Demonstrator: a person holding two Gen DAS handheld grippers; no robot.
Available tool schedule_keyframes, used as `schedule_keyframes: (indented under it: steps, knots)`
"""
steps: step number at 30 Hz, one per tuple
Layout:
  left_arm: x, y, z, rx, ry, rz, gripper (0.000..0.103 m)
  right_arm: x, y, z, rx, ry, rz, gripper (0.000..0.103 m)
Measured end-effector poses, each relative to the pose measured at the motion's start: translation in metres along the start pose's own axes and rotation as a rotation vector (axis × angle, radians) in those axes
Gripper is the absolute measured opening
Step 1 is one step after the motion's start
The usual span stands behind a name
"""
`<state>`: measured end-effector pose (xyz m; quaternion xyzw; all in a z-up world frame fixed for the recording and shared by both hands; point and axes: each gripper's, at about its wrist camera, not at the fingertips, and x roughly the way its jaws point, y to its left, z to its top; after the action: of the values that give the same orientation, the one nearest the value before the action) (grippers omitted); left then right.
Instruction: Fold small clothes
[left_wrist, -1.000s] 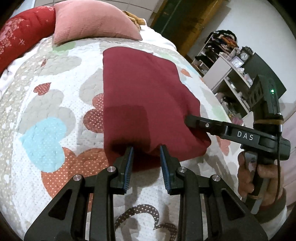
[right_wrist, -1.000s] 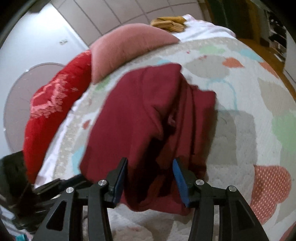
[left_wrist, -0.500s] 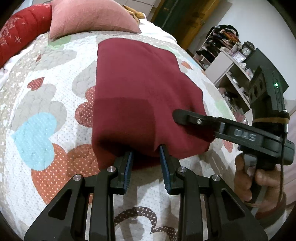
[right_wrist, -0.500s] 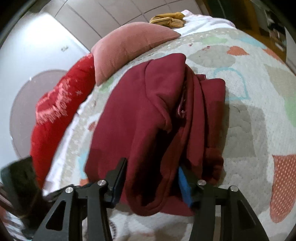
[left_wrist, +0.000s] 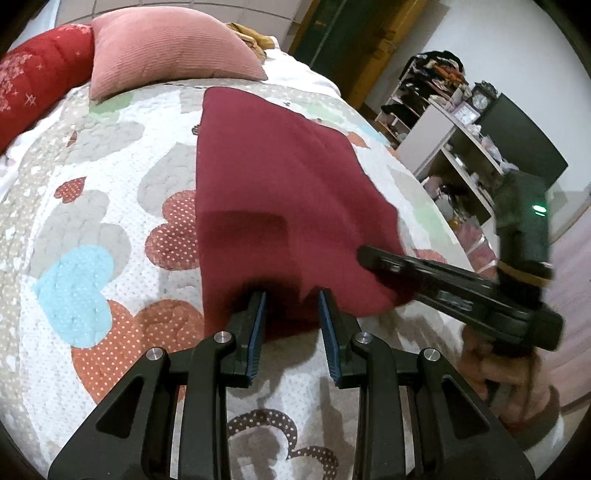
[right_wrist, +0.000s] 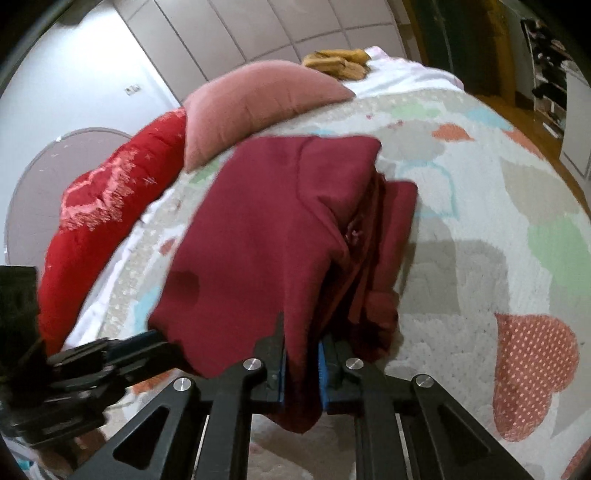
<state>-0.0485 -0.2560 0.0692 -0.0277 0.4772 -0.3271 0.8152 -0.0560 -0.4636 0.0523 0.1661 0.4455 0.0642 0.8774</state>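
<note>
Garment: dark red knit garment (left_wrist: 280, 199) lies on the heart-patterned quilt (left_wrist: 92, 229), long axis running away toward the pink cushion (left_wrist: 166, 48). Right gripper (right_wrist: 301, 360), jaws just closed, pinches its near hem. Left gripper (left_wrist: 291, 310) straddles that hem; whether its pads bite is unclear. Red bolster (left_wrist: 37, 85) stands clear.

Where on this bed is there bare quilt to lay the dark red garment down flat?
Bare heart-patterned quilt lies left of the dark red garment, below the pink ribbed cushion. More lies on its right, toward the bed's edge. The near edge is crowded: the right claw has just closed on the hem, the left claw alongside.
</note>
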Motion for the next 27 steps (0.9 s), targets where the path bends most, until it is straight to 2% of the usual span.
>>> schedule_keyframes:
  steps: [8,12,17,20,23,27]
  knots:
    - [-0.018,-0.003,0.004,0.033,-0.051,0.033,0.026,0.011,-0.006,-0.001,0.007,0.009,-0.028,0.012]
    - [-0.011,0.003,0.011,0.016,-0.059,0.075,0.026,-0.013,-0.004,-0.003,0.049,-0.025,-0.001,0.018]
    - [0.001,0.011,0.018,0.006,-0.064,0.119,0.026,-0.039,0.011,-0.001,-0.017,-0.092,-0.061,0.019]
    - [0.008,0.017,0.021,-0.005,-0.067,0.137,0.026,-0.047,0.017,0.007,-0.033,-0.13,-0.053,0.02]
    - [0.012,0.023,0.024,-0.016,-0.068,0.149,0.026,-0.038,0.022,0.017,-0.052,-0.121,-0.039,0.02]
    - [0.019,0.029,0.027,-0.024,-0.054,0.152,0.026,-0.013,0.027,0.031,-0.115,-0.088,-0.068,0.02]
